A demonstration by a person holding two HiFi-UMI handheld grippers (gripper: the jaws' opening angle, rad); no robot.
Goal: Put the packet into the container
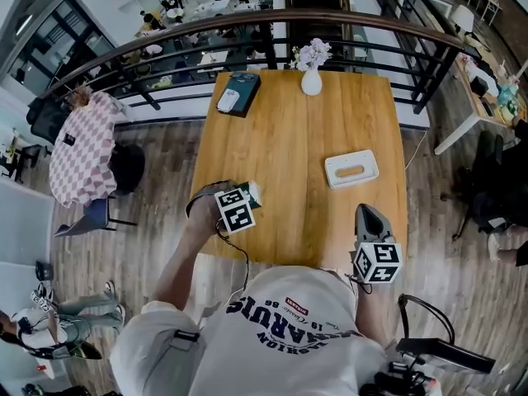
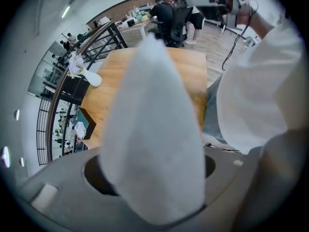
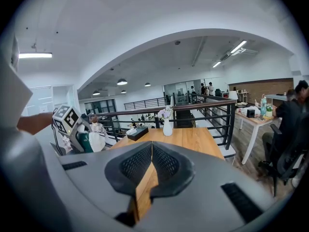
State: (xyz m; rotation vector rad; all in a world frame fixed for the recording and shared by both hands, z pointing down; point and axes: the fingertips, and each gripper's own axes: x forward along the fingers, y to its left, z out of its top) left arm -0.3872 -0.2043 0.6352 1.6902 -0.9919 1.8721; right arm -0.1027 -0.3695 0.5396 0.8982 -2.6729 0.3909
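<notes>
"What's on the table?"

"Bare wood with a curved black railing behind it. A vase stands at twelve o'clock, a dark box at eleven and the white container at three."

"And the packet?"

"At eight o'clock, by the table's near-left edge, pinched in the left gripper. The right gripper hovers at five, jaws pressed together."

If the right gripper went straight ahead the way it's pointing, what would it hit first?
Probably the white container lying just ahead of the right gripper on the table; depth is unclear, so possibly bare wood first.
</notes>
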